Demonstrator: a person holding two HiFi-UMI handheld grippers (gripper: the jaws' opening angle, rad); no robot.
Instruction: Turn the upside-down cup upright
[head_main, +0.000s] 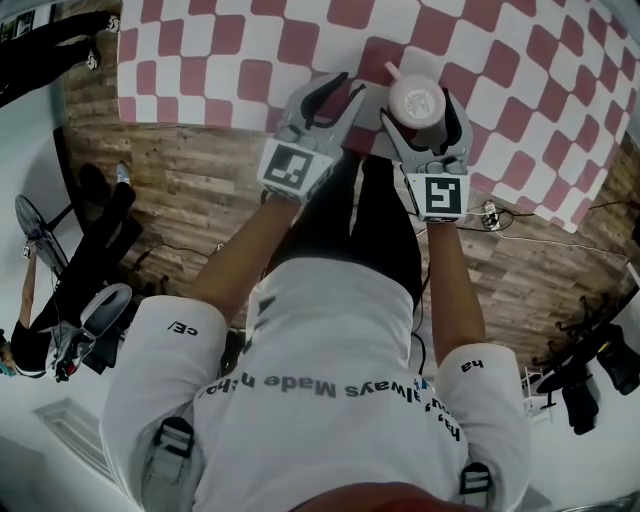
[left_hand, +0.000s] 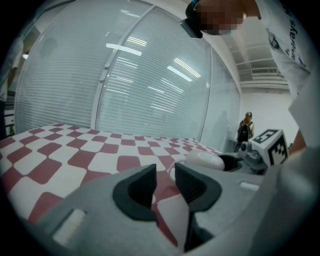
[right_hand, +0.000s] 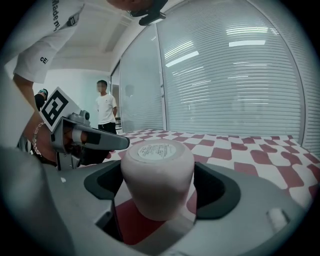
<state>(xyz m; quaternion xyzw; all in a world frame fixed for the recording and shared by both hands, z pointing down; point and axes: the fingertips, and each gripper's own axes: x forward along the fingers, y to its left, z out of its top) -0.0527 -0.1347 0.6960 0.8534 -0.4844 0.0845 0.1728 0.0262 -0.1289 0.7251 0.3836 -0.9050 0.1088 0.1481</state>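
- Left claw, at the near edge of the red-and-white checked counter, has its jaws only narrowly apart with nothing between them.
- Pale pink cup is upside down, labelled base upward, just right of the left claw.
- Right claw straddles the cup, jaws spread wide on either side of it.

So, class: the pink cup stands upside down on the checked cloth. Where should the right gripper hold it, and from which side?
The cup's round side wall, about halfway up, coming in level from the near side with one jaw each side, as the right gripper is lined up now. It sits base-up on the cloth, so its rim is unreachable.
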